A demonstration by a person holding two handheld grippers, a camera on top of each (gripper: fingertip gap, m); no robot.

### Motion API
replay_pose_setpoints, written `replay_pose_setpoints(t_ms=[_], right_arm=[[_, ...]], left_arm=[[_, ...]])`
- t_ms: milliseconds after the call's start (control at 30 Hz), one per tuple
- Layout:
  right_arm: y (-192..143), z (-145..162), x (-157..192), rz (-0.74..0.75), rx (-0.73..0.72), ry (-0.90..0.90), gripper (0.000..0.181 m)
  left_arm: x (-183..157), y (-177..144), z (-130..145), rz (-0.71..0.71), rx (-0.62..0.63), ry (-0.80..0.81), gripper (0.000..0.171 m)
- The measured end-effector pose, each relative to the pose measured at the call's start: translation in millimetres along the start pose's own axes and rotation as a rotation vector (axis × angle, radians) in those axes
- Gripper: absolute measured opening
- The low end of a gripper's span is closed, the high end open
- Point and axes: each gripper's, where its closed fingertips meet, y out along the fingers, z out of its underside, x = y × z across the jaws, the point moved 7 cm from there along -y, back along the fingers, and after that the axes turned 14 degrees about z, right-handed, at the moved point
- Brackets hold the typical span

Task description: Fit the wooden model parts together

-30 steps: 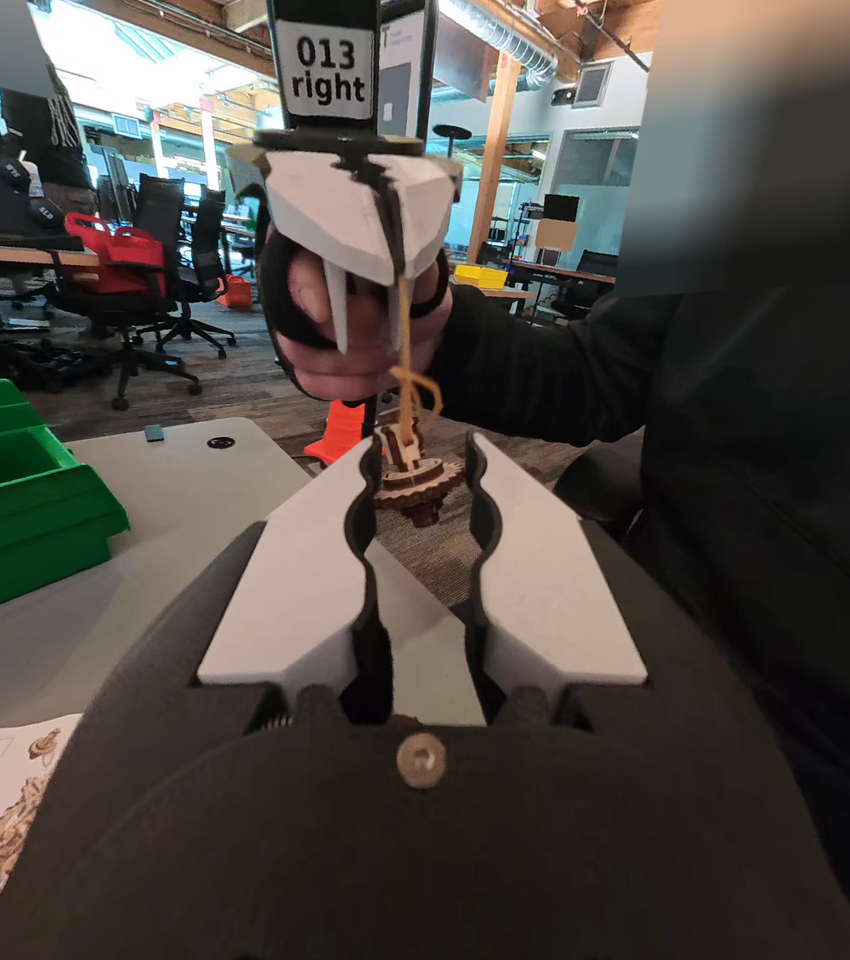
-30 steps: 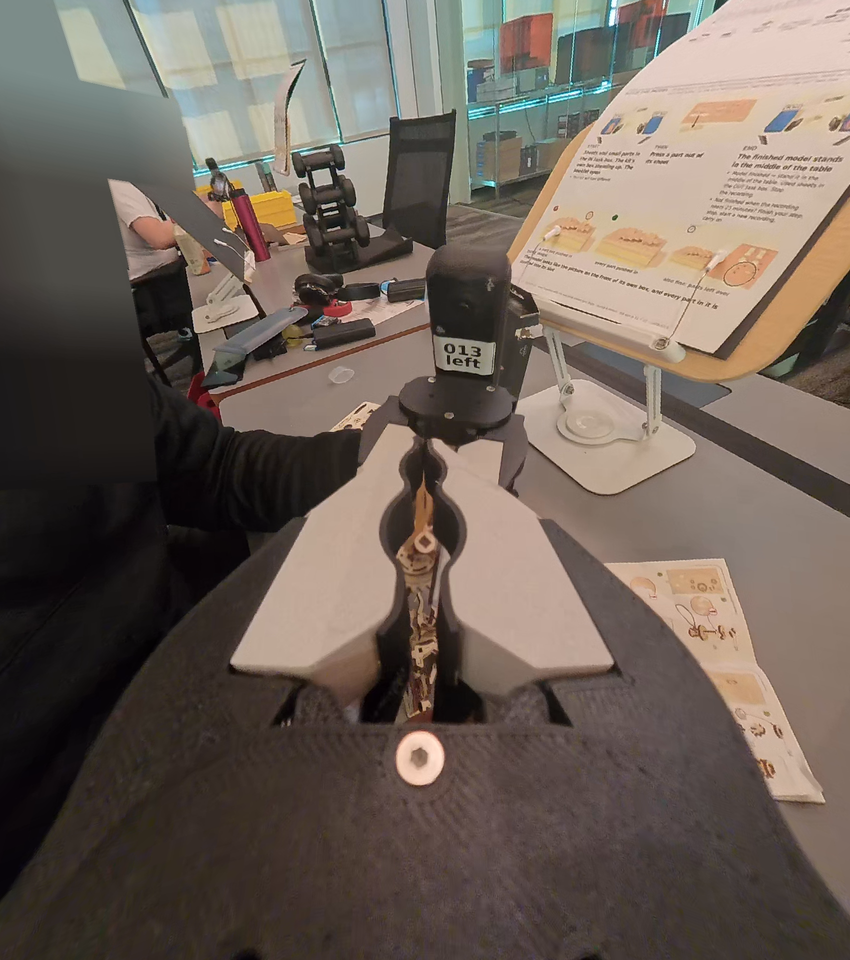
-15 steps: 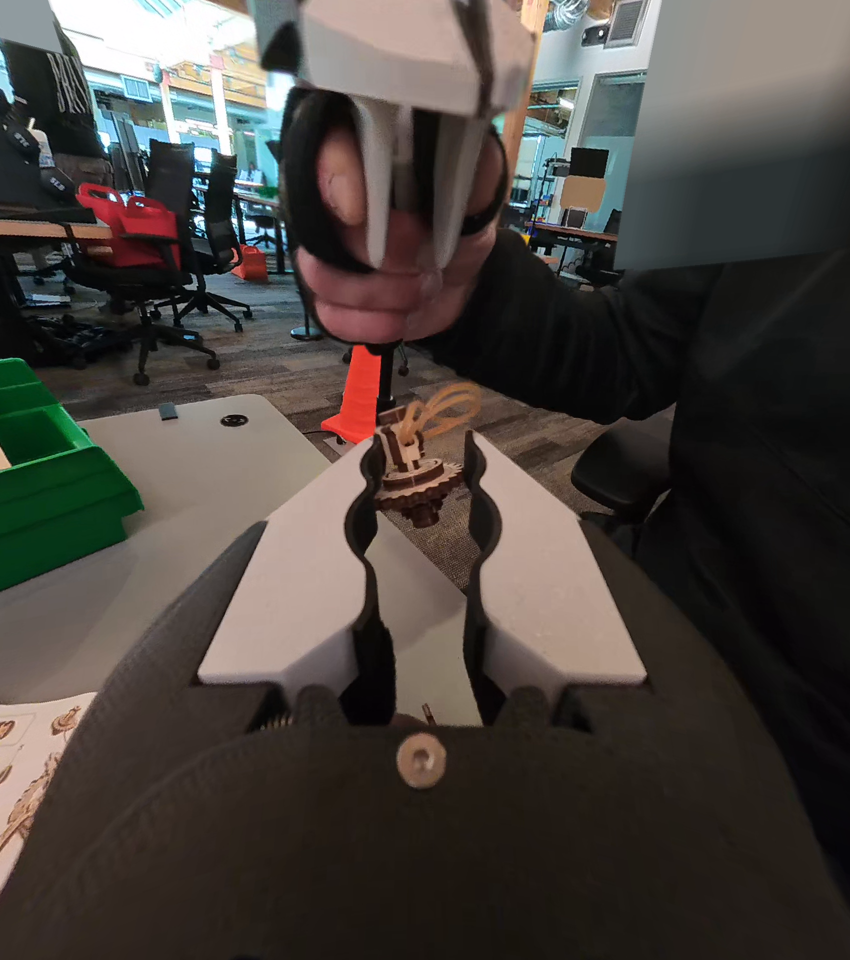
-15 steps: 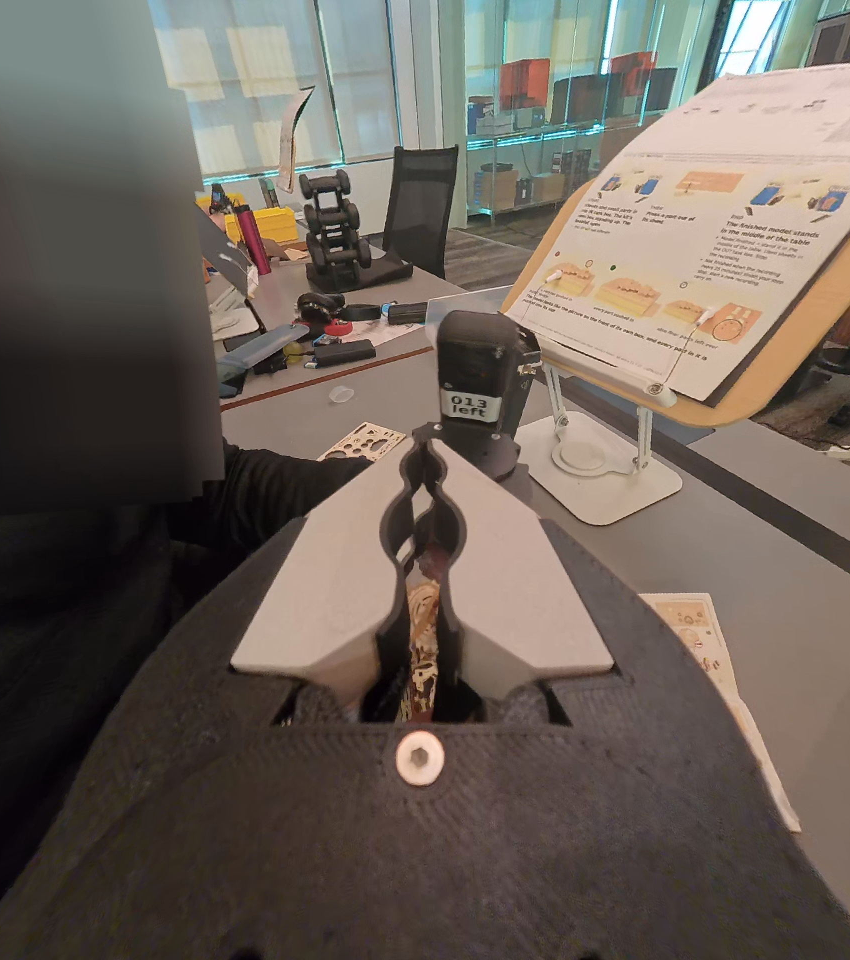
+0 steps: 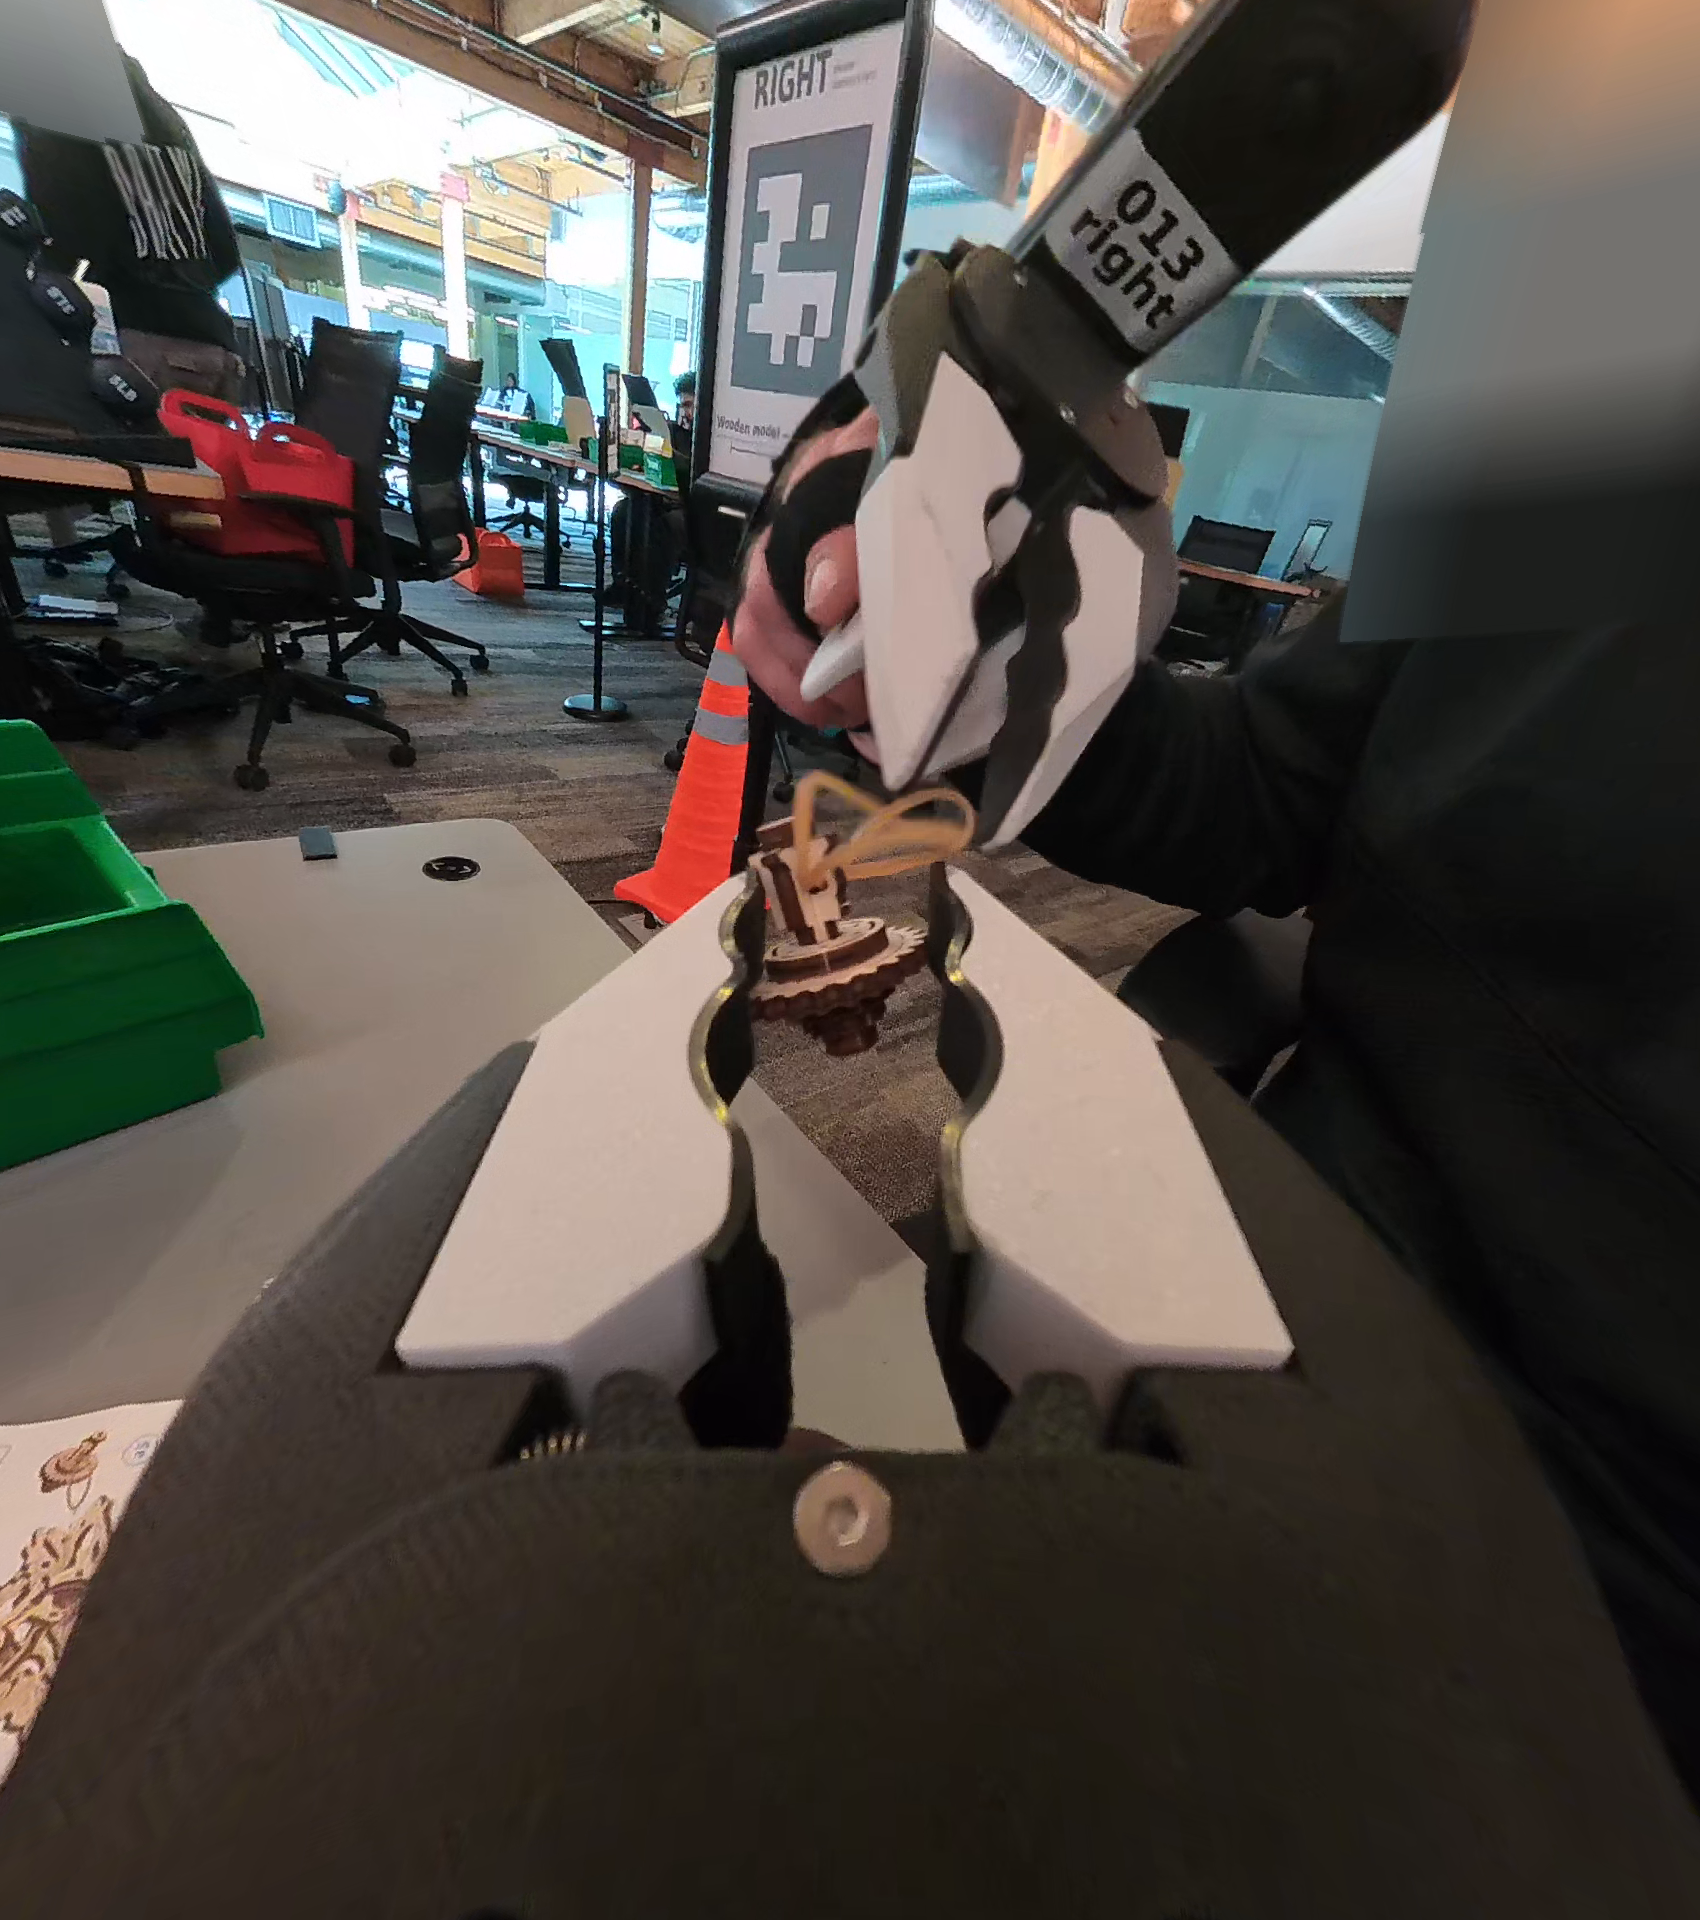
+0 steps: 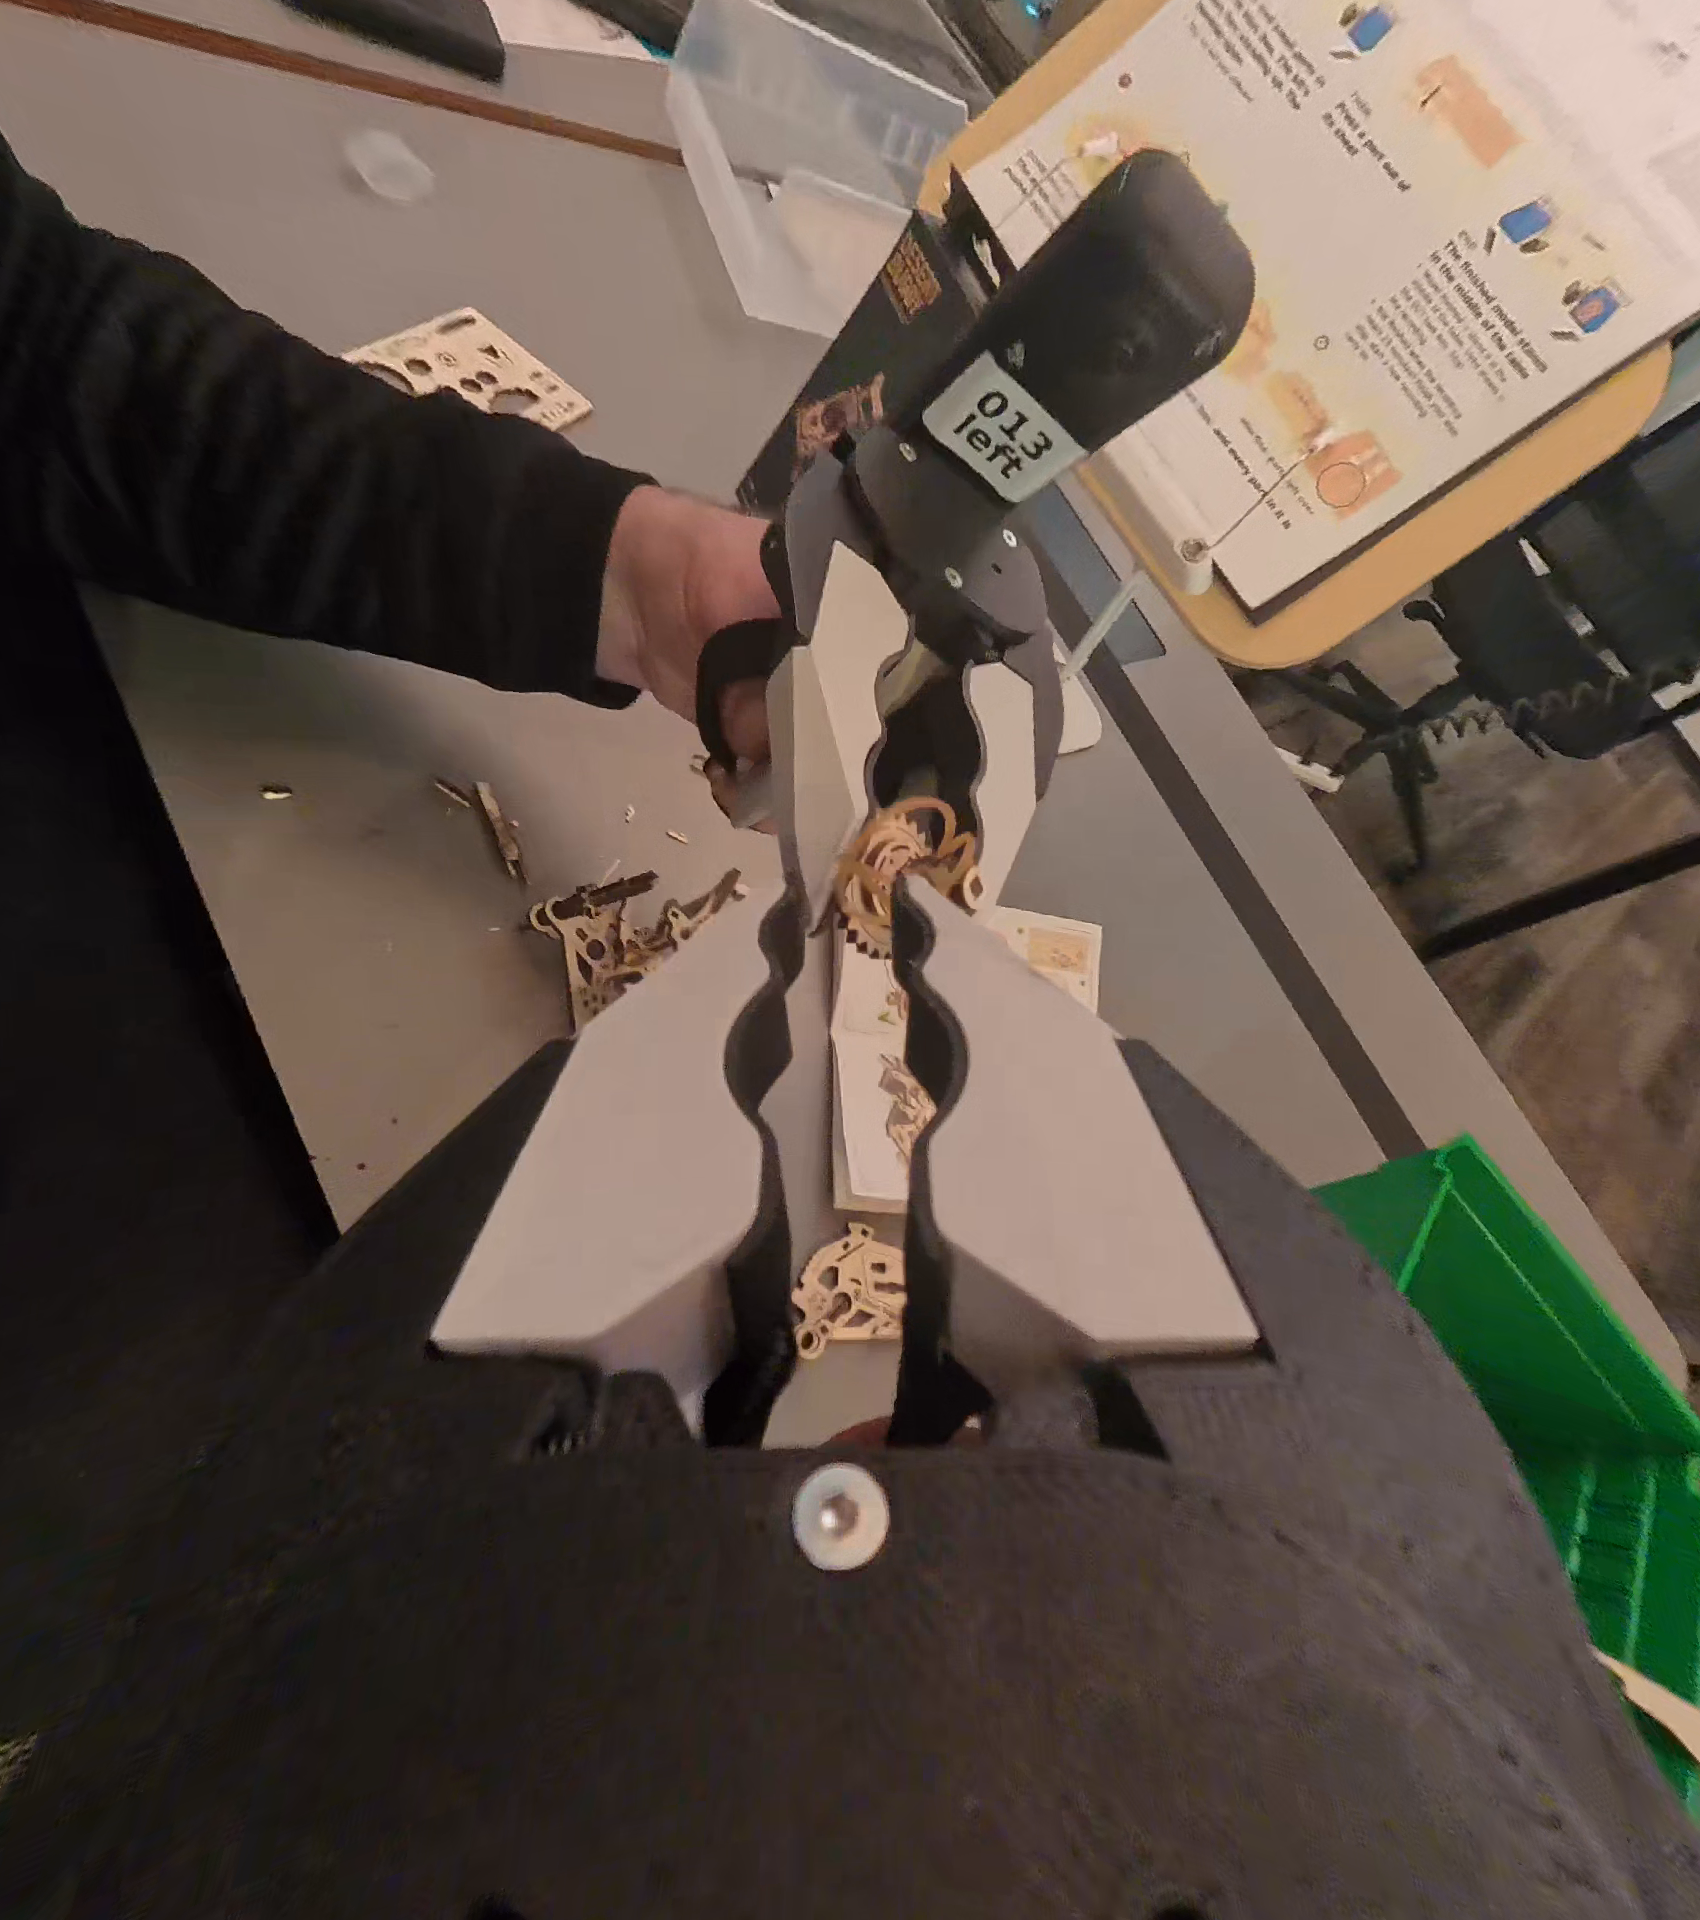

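Note:
My left gripper [image 5: 838,914] is shut on a small wooden gear assembly [image 5: 830,961] and holds it in the air past the table edge. A tan rubber band [image 5: 882,831] hangs looped on the assembly's top post. My right gripper [image 5: 955,810] comes down tilted from the upper right, with its tips at the band's loop. In the right wrist view my right gripper [image 6: 846,899] has its jaws a narrow gap apart around the gear assembly [image 6: 887,862]. There the left gripper [image 6: 903,831] faces me. I cannot tell if the band is pinched.
A green bin [image 5: 46,997] stands at the left, and it also shows in the right wrist view [image 6: 1552,1351]. An instruction sheet [image 6: 867,1091], loose wooden parts [image 6: 617,935], a punched wooden sheet [image 6: 472,369] and a document stand [image 6: 1397,260] are on the grey table [image 6: 358,675]. The tips of both grippers are at nearly the same place.
The right gripper let go of the stretched band, rose, then came back down tilted to the loop. The band now hangs loose. The left gripper still holds the assembly.

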Motion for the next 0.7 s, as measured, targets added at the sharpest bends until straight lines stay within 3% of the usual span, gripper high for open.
replay_pose_setpoints(t_ms=[367,700], right_arm=[[-2.6,6.4,3.6,0.066,-0.009,-0.008,0.017],[-1.6,4.1,14.3,0.135,0.017,-0.307,0.013]], left_arm=[[-1.4,-0.2,-3.0,0.010,-0.024,-0.004,0.029],[-3.8,0.6,-3.7,0.051,-0.035,-0.031,0.029]])
